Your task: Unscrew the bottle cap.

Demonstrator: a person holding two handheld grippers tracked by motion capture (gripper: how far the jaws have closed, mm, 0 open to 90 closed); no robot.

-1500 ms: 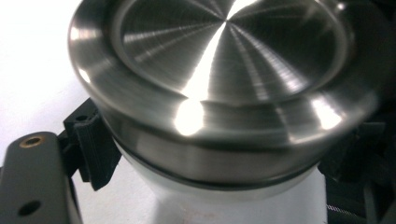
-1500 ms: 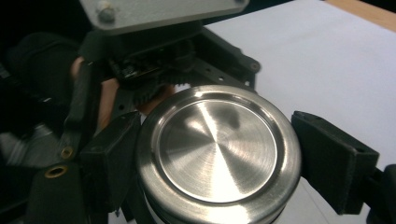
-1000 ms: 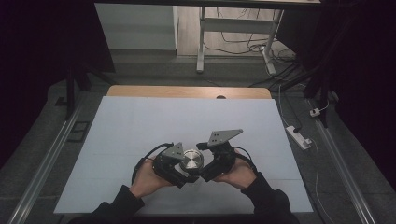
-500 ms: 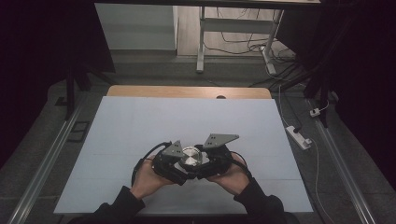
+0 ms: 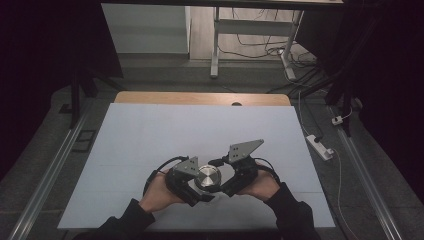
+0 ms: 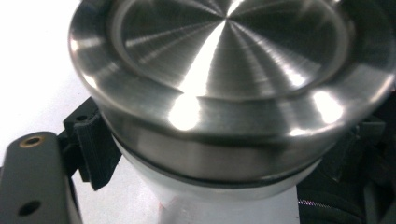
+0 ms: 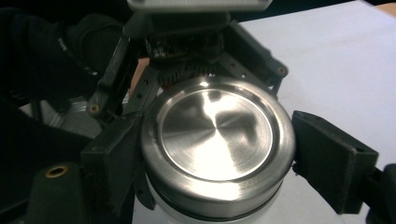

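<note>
Both claws (image 5: 207, 181) clamped on steel lid (image 5: 208, 176)

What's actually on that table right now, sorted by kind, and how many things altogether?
Hand-held grippers: 2, the left gripper and the right gripper
White containers with a steel lid: 1, the container, its lid between both grippers
Total: 3
</note>
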